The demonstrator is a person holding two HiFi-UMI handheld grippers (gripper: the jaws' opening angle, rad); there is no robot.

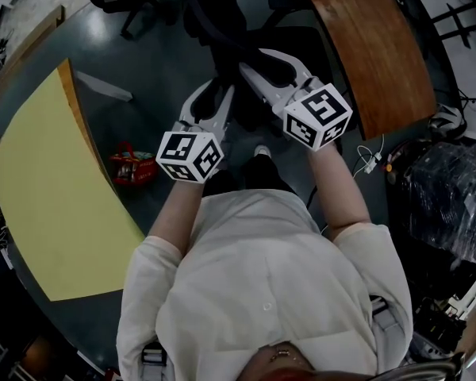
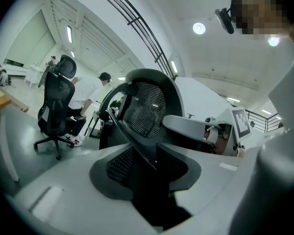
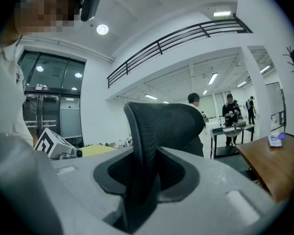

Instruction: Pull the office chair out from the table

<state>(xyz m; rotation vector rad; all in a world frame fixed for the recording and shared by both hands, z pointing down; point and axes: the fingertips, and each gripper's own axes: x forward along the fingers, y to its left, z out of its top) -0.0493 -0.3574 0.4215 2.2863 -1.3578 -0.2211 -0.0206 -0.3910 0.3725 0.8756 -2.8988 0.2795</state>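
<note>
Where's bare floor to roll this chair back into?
Bare grey floor lies between the yellow table and the office chair. Crowded at right: cables and a wrapped bundle beside the brown table; a red packet sits by the yellow table.

You have a dark glossy floor (image 1: 166, 62) bearing a yellow-topped table (image 1: 47, 189) at the head view's left and a brown wooden table (image 1: 373, 46) at its upper right. Your right gripper view lists a white wall (image 3: 98, 111), a dark balcony railing (image 3: 176, 38) across the top, round ceiling lights (image 3: 102, 29) and glass doors (image 3: 49, 106) at left.
</note>
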